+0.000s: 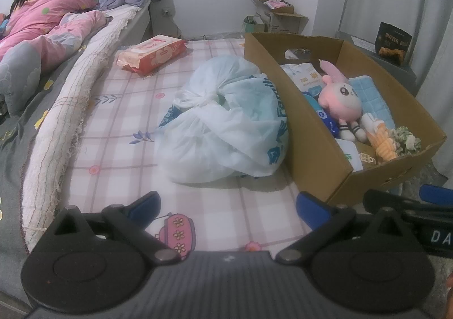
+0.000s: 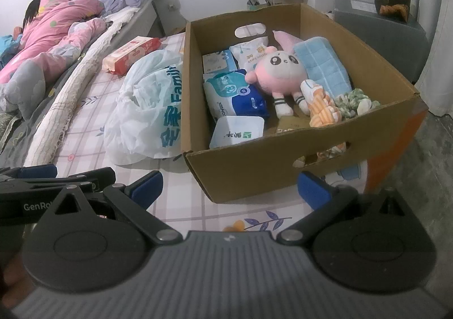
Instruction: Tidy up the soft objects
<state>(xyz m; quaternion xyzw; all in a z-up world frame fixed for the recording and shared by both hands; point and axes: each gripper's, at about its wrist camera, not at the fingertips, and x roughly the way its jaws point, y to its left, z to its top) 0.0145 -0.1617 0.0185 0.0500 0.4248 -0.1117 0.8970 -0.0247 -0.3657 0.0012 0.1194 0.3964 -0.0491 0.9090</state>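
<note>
Hovering low over the near edge of the checked mattress (image 2: pixel 181 205), the right gripper (image 2: pixel 228 187) has its blue-padded fingers spread wide with nothing between them, pointed at the near wall of the cardboard box (image 2: pixel 254 168). The left gripper (image 1: pixel 226 207) hangs just beside it over the same edge, fingers likewise apart and empty, aimed at the knotted white plastic bag (image 1: pixel 223 126).

That bag lies on the mattress touching the box's left wall. The box stands upright at the mattress's right edge, open at the top, with a hand slot cut in both its near and far walls. Inside, a pink plush toy (image 2: pixel 276 72) lies face up near the middle, its striped legs toward the near wall. A blue quilted cloth (image 2: pixel 322 64) leans along the right wall behind it. An orange-and-white knitted piece (image 2: pixel 321 110) and a green-and-white scrunchie (image 2: pixel 354 100) sit in the near right corner, touching. Along the left wall are a blue-and-white wipes pack (image 2: pixel 235 95), a white pouch (image 2: pixel 249 51) toward the far wall, a small pale-blue packet (image 2: pixel 218 61) beside it, and a white lidded tub (image 2: pixel 237 130) against the near wall.

Beyond the bag, toward the mattress's far left corner, rests a red tissue pack (image 1: pixel 153 54). Another open carton (image 1: pixel 274 11) with contents too small to tell stands by the far wall.
</note>
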